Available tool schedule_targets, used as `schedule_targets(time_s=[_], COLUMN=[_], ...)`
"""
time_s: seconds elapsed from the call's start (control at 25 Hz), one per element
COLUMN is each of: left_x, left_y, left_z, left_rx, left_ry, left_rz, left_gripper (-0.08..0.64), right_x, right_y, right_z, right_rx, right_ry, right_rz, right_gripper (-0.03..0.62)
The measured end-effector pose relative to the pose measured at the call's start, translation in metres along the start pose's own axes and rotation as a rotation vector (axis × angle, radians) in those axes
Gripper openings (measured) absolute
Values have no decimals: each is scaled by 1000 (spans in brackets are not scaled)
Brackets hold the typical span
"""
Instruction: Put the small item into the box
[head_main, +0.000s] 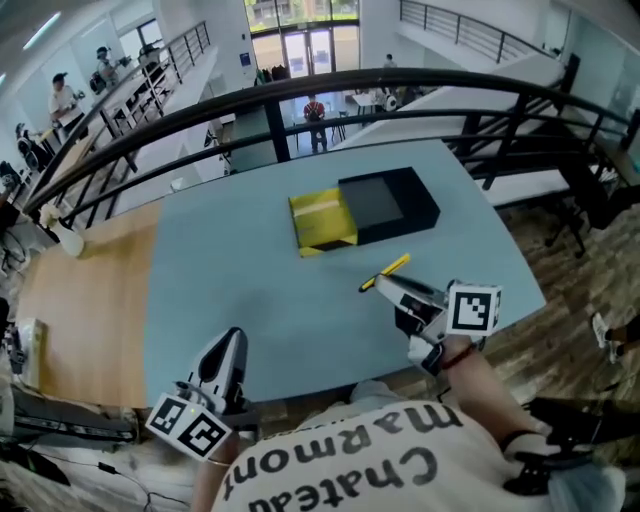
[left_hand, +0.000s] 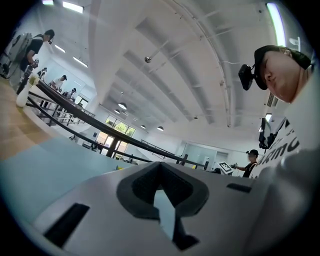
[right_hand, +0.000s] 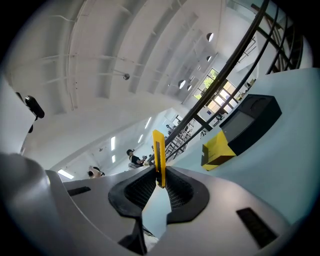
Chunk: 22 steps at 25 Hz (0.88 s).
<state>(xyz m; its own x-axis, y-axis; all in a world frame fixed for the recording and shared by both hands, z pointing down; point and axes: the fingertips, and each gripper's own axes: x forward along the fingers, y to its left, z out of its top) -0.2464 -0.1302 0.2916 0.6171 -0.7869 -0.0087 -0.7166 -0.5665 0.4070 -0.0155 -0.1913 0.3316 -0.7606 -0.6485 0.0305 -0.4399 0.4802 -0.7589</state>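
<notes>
Yellow strip (head_main: 398, 265) up off the table (head_main: 220, 270), and the right gripper (head_main: 385, 283) has it pinched by one end, the rest angling out past the jaws toward the box (head_main: 390, 205). The right gripper view shows it plainly: the strip (right_hand: 158, 155) stands on edge between the ribbed black pads (right_hand: 140, 187) of the right gripper (right_hand: 160, 182), clamped from both sides. It carries a long dark slot down its face, and no lettering can be read on it.

Ahead sits the box, black and open, well apart from the strip. A yellow carton (head_main: 322, 220) touches its left side. From the right gripper's camera the box (right_hand: 252, 117) and the carton (right_hand: 216, 148) lie ahead and to the right.

Over to the left gripper (head_main: 232, 340): it hangs low at the table's near edge, jaws pressed together at the tips with nothing in them, as the left gripper view (left_hand: 159, 182) confirms.

Writing? The white shirt (head_main: 370, 465) at the bottom of the head view shows black print, upside down: "Chatea" and "Marmon", both cut off. Each marker cube (head_main: 472, 308) wears only black-and-white squares.
</notes>
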Motion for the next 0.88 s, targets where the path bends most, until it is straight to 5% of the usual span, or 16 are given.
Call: schedule_targets(time_s=[0.88], left_x=[67], left_y=[42], left_z=[-43], left_rx=[-70], left_ry=[125], left_rz=[-88], left_gripper=[2], right_x=[63], right_y=[-53], right_z=[-12], right_rx=[51], right_ry=[64], right_rz=[-90], right_gripper=[75])
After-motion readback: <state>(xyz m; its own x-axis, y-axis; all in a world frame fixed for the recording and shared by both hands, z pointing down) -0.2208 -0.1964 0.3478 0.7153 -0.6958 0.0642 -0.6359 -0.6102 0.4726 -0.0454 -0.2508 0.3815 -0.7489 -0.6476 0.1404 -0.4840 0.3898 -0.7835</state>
